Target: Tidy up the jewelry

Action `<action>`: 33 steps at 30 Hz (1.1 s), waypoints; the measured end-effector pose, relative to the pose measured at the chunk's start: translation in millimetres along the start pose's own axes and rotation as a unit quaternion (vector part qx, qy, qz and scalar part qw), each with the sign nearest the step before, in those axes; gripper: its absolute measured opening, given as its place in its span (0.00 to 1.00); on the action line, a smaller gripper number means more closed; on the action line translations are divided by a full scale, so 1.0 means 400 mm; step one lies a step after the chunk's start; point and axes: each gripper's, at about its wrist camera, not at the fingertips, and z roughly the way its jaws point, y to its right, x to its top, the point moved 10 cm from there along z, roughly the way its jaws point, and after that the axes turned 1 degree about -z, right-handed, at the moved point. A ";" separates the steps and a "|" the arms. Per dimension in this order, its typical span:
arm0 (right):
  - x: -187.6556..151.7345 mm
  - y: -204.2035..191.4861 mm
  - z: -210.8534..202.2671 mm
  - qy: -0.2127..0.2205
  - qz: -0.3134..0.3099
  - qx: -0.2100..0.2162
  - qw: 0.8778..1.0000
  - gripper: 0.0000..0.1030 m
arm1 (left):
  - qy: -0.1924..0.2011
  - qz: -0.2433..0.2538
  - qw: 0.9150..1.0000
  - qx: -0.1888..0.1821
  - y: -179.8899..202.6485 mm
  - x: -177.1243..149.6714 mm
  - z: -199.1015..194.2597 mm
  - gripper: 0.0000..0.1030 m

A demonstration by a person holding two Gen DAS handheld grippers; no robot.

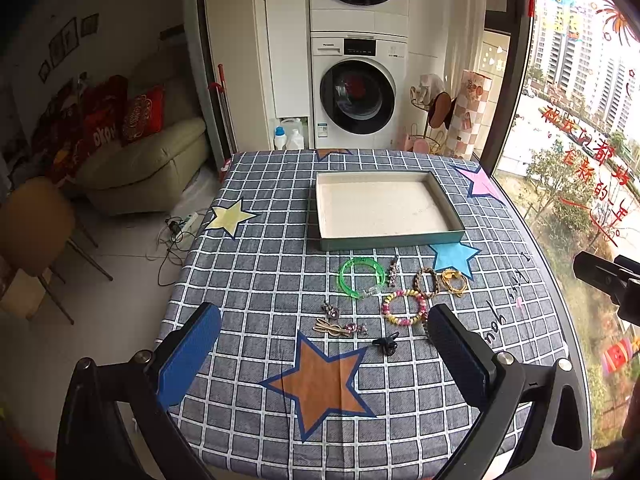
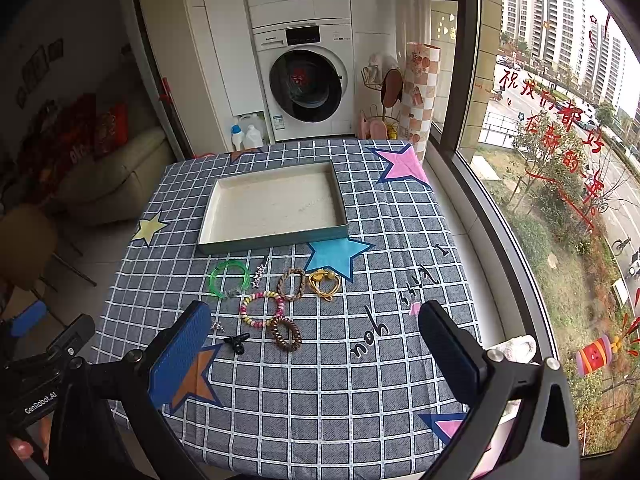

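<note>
Both the left tongs (image 1: 324,344) and right tongs (image 2: 316,336) hover spread apart and empty above scattered bracelets, since the shallow white-lined grey tray (image 1: 448,204) awaits filling.

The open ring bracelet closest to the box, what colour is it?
The bracelet is bright see-through green, clearest in the left wrist view.

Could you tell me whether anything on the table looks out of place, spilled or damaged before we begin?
Nothing looks damaged or spilled. The shallow grey-green tray with the white lining sits squarely and holds nothing; the jewelry, such as the green translucent bangle and the pastel beaded bracelet, lies loose on the checked tablecloth in front of it. Both grippers hover open.
</note>
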 end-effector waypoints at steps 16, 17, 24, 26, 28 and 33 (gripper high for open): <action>-0.009 -0.001 0.001 -0.003 0.003 -0.001 1.000 1.00 | -0.004 0.001 1.000 -0.003 0.001 -0.003 0.004 1.00; -0.009 -0.001 0.001 -0.003 0.003 -0.001 1.000 1.00 | -0.004 0.001 1.000 -0.003 0.002 -0.004 0.004 1.00; -0.017 -0.004 0.005 -0.007 0.004 -0.001 1.000 1.00 | -0.011 0.002 1.000 -0.008 0.000 -0.011 0.016 1.00; -0.020 -0.005 0.008 -0.009 0.004 -0.001 1.000 1.00 | -0.017 0.000 1.000 -0.009 -0.004 -0.017 0.023 1.00; -0.026 -0.006 0.012 -0.013 0.004 -0.001 1.000 1.00 | -0.026 -0.003 1.000 -0.010 -0.010 -0.024 0.035 1.00; -0.049 -0.007 0.039 -0.037 0.004 -0.003 0.999 1.00 | -0.061 -0.014 0.998 -0.015 -0.032 -0.054 0.086 1.00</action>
